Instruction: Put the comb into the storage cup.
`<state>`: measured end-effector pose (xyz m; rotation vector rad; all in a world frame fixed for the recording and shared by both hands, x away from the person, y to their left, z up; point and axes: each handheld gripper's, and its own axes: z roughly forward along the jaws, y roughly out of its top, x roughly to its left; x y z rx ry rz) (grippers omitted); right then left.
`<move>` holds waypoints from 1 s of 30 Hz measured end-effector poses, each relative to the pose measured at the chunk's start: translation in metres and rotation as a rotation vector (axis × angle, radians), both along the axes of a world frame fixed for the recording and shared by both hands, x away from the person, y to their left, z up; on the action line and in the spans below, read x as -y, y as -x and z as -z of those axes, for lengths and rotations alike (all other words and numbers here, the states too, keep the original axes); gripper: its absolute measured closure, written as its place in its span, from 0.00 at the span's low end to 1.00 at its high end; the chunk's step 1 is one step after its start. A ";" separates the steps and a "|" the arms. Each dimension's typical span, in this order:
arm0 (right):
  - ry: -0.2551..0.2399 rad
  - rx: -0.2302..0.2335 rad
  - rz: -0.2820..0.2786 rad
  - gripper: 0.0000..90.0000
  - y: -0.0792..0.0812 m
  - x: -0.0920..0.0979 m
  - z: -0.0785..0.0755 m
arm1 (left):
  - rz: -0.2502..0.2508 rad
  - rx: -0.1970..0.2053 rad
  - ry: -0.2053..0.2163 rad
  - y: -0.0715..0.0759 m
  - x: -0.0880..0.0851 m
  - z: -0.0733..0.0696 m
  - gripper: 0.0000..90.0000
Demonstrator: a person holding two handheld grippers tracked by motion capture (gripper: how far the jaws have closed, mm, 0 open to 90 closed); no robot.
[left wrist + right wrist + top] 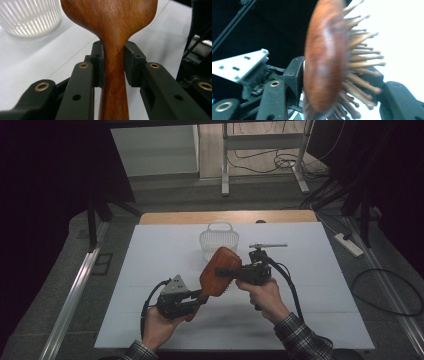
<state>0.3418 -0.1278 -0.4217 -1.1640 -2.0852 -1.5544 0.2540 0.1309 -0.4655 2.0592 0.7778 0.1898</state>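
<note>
The step in hand seems to be a handover of the wooden hairbrush (219, 271), which is held in the air above the white table (150, 270), between the two tools. The left gripper (113, 63) is clamped on its neck. The right gripper (337, 82) sits around the brush head; whether it squeezes already, I cannot tell. Next, one tool should let go while the other holds firm. The long axis runs from 7 to 1 o'clock, head toward the basket (218, 240), bristles facing down to 4 o'clock.
</note>
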 end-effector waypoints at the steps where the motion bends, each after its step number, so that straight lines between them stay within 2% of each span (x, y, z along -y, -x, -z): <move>1: 0.006 -0.003 0.000 0.54 0.001 -0.001 -0.001 | 0.003 -0.004 -0.003 -0.001 0.001 0.001 0.79; 6: -0.003 -0.024 0.001 0.57 0.001 0.000 0.000 | 0.011 -0.018 0.005 -0.003 0.000 0.002 0.79; 12: -0.002 -0.016 0.012 0.58 0.004 -0.002 -0.001 | 0.017 -0.034 0.023 -0.005 -0.002 0.004 0.78; 15: 0.006 -0.012 0.012 0.58 0.004 -0.003 -0.001 | 0.003 -0.043 0.026 -0.006 -0.003 0.006 0.73; 16: 0.013 -0.013 0.015 0.59 0.004 -0.004 -0.001 | -0.002 -0.043 0.028 -0.006 -0.003 0.006 0.68; 19: 0.019 -0.002 0.018 0.59 0.005 -0.004 -0.002 | -0.009 -0.043 0.017 -0.006 -0.005 0.006 0.61; 22: 0.039 0.019 0.025 0.59 0.004 -0.003 -0.003 | -0.025 -0.047 0.012 -0.007 -0.008 0.007 0.55; 30: 0.034 0.029 0.046 0.59 0.001 0.000 -0.005 | -0.046 -0.044 0.024 -0.007 -0.012 0.007 0.42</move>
